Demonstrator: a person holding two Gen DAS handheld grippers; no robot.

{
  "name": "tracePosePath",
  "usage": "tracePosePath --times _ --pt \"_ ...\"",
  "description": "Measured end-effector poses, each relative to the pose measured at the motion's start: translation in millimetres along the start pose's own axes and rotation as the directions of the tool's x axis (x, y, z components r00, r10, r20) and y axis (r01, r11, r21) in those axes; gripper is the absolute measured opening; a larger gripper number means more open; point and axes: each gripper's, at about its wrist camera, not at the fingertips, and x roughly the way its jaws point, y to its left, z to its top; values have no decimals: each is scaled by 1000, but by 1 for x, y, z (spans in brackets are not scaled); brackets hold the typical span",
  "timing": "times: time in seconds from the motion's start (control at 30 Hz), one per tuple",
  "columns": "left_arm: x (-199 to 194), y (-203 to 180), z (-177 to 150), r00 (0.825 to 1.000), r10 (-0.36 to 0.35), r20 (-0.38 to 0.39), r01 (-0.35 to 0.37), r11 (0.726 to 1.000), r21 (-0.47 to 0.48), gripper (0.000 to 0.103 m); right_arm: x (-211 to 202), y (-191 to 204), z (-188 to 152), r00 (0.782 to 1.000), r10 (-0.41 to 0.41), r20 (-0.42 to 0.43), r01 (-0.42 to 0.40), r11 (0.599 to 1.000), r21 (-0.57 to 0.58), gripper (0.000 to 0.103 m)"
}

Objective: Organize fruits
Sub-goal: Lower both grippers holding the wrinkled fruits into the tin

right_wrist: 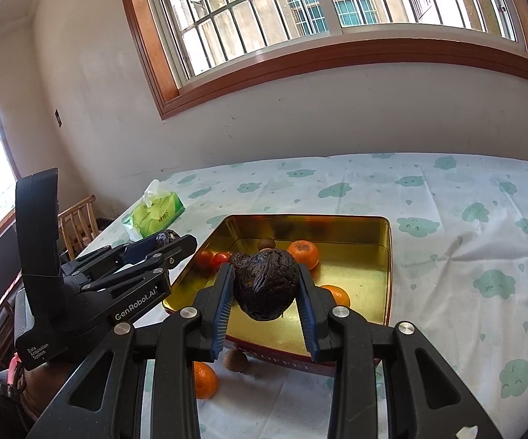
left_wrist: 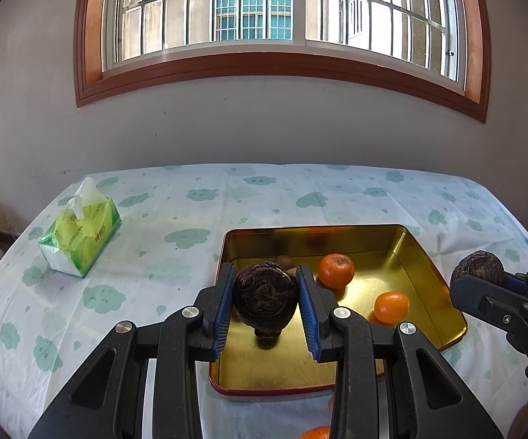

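While both grippers hover over the gold tin, each pinches 1 dark wrinkled fruit.
Left gripper (left_wrist: 266, 301): jaws closed on a dark wrinkled fruit (left_wrist: 265, 298), blue pads pressing its 2 sides, held above the near half of the tin.
Right gripper (right_wrist: 266, 292): jaws closed on a second dark fruit (right_wrist: 267, 283), held above the tin's near edge; in the left wrist view this gripper (left_wrist: 483, 278) shows at the right, beyond the tin's right wall.
Tin (left_wrist: 425, 267): rectangular, gold inside, red outside, open, resting on the bench.
Oranges in tin: 2 show in the left wrist view, 1 (left_wrist: 336, 270) near the middle and 1 (left_wrist: 392, 307) nearer the right wall, apart from each other.
Other fruit in tin: a small brown fruit (right_wrist: 266, 243) at the far side, 2 small red fruits (right_wrist: 214, 259) by the left wall, another dark fruit partly hidden.
Fruit outside tin: 1 orange (right_wrist: 205, 380) and 1 brown fruit (right_wrist: 235, 360) on the bench just in front of the near wall.
Bench (left_wrist: 136, 263): covered by a pale cloth with green cloud prints.
Tissue pack (left_wrist: 81, 236): green, far left of the tin, well apart from it.
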Motion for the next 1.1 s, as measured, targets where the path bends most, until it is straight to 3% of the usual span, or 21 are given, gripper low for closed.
tracePosePath --times 1.1 --pt "30 4 -1 1000 4 -22 -4 1000 1 34 24 -17 6 1000 -16 -2 16 1000 12 32"
